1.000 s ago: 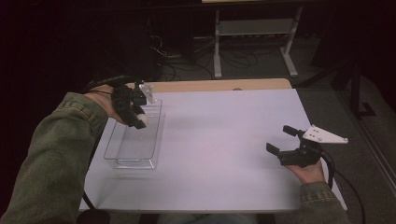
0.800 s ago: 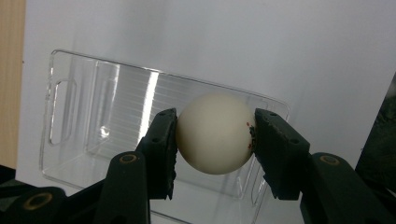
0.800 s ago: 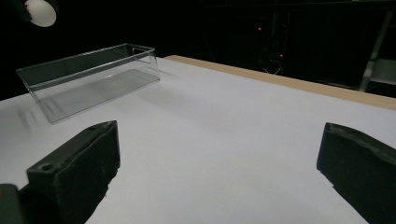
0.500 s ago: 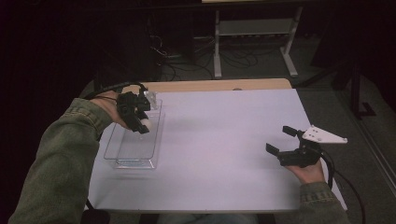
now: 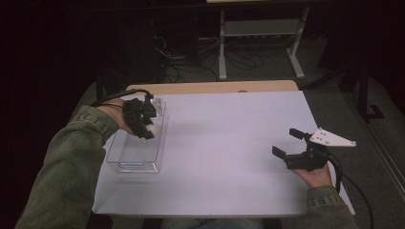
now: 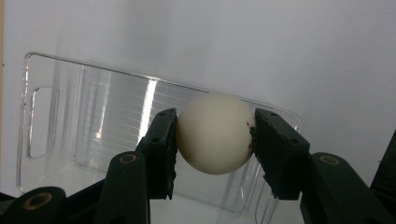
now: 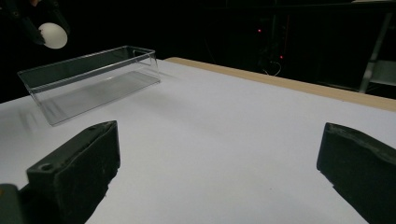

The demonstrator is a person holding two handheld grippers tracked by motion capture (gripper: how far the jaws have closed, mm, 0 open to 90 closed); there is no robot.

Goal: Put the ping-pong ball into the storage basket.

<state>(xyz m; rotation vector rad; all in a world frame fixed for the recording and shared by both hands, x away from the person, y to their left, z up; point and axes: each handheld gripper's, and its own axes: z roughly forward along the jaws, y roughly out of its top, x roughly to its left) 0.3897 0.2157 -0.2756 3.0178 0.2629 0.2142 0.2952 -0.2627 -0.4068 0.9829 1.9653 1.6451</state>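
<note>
White ball (image 6: 214, 133) clamped between the left gripper (image 5: 143, 125) pads, held above the clear bin (image 5: 136, 152) at the desk's left edge. Step: placing. Next: lower inside the walls, then release (right gripper (image 5: 291, 143) gapes, idle).

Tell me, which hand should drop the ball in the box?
The left. Its gripper already clamps the ball right above the clear box. The right gripper hangs open and empty, far across the table.

left tool (image 5: 143, 125) clamped (right tool (image 5: 287, 141) agape)
</note>
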